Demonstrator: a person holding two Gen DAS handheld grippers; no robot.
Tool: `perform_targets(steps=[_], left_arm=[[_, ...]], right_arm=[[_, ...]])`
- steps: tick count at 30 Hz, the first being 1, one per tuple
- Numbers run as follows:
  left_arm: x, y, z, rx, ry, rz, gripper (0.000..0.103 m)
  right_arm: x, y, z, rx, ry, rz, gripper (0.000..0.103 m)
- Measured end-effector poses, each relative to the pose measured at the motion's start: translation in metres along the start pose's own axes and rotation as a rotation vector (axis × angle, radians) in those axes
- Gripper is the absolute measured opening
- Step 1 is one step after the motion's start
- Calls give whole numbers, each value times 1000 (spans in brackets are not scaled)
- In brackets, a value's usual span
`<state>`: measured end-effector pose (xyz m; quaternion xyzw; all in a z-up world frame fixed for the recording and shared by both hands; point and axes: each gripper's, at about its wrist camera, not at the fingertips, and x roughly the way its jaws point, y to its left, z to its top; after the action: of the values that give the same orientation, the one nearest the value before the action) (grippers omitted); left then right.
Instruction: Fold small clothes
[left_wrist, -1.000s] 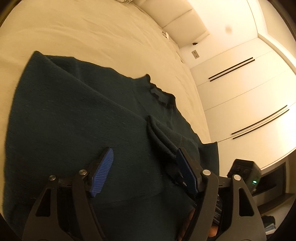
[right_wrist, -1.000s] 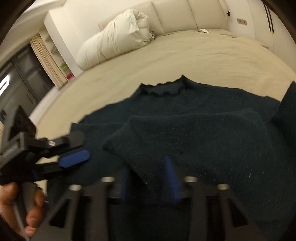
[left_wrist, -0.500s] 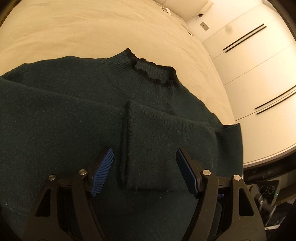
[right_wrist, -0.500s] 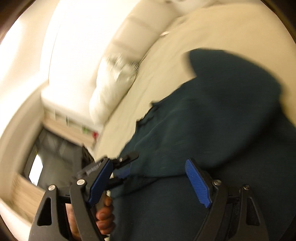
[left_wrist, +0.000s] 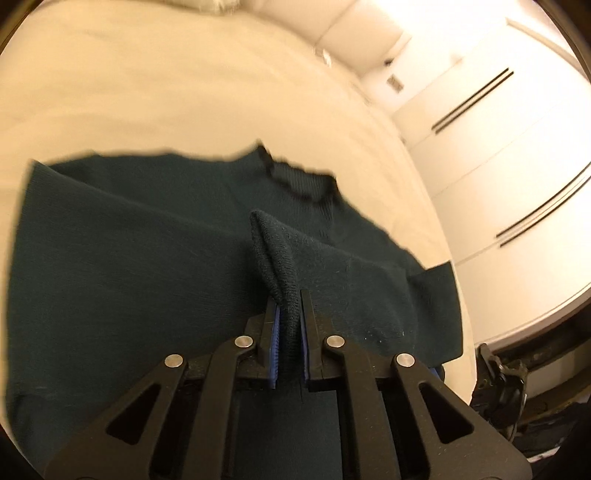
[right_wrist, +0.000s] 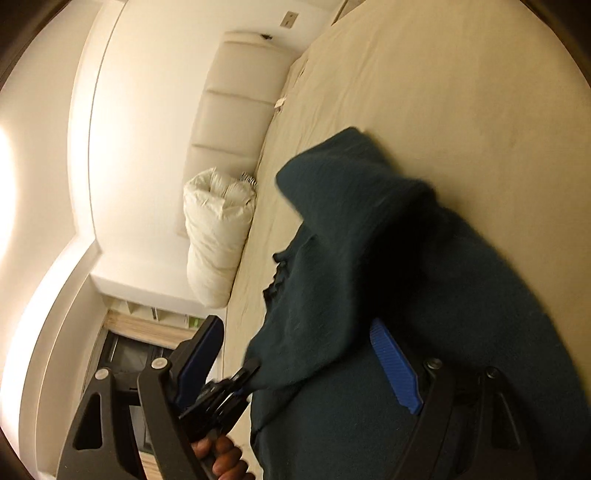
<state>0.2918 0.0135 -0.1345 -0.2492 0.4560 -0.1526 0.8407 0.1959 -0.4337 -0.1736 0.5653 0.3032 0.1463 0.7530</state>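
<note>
A dark green knit sweater (left_wrist: 129, 251) lies spread on a cream bed (left_wrist: 166, 92), its black-trimmed collar (left_wrist: 299, 184) toward the far side. My left gripper (left_wrist: 289, 317) is shut on the cuff end of a folded-in sleeve (left_wrist: 273, 251) and lifts it slightly off the sweater body. In the right wrist view, rolled sideways, the sweater (right_wrist: 424, 295) bunches in folds. My right gripper (right_wrist: 295, 365) is open and empty, its blue pads (right_wrist: 393, 369) beside the fabric. The left gripper (right_wrist: 236, 384) also shows there, gripping the sweater's edge.
A rolled white duvet (right_wrist: 218, 236) lies by the padded headboard (right_wrist: 236, 96). White wardrobe doors (left_wrist: 498, 129) stand past the bed's right edge. Dark equipment (left_wrist: 498, 373) sits on the floor beside the bed.
My left gripper has shut on the sleeve cuff that lay between its open jaws. My right gripper stayed open and rolled further sideways.
</note>
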Motion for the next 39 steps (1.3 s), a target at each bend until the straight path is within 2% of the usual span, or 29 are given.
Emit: perform_targets(steps=[4,10,15,18,25,28,30,32,35,39], left_arm=[[-28,18,-2,-10,-93,8,7],[-22,58,-8,-78,-75,45,7],[-9,67,-18,-69,-62,63,7],[-8,67,-19,-55,-68,66,7],[-6,59,-23,-48,-95,88,7],[-3,64,-26,-60,-83,87,7],[-2,65,-27,-60,-87,89,7],[-2,64,-27,-62,-90,87,7],[-4,67,-30,-59,-88,85,7],[-1,61,-31,-48,-75,93,8]], right_arm=[[-1,-7,14,55,-41,16,84],[2,-11,44,131,-89,40,87],[2,-15,45,107,-101,22,86],[13,-3,37,60,-80,-7,88],[21,8,36,50,-42,12,90],[22,-3,37,41,-36,-30,84],[23,-10,38,35,-22,-42,76],[22,-12,38,23,-15,-46,73],[20,-6,35,-1,-3,-78,73],[12,14,21,-21,27,-130,82]])
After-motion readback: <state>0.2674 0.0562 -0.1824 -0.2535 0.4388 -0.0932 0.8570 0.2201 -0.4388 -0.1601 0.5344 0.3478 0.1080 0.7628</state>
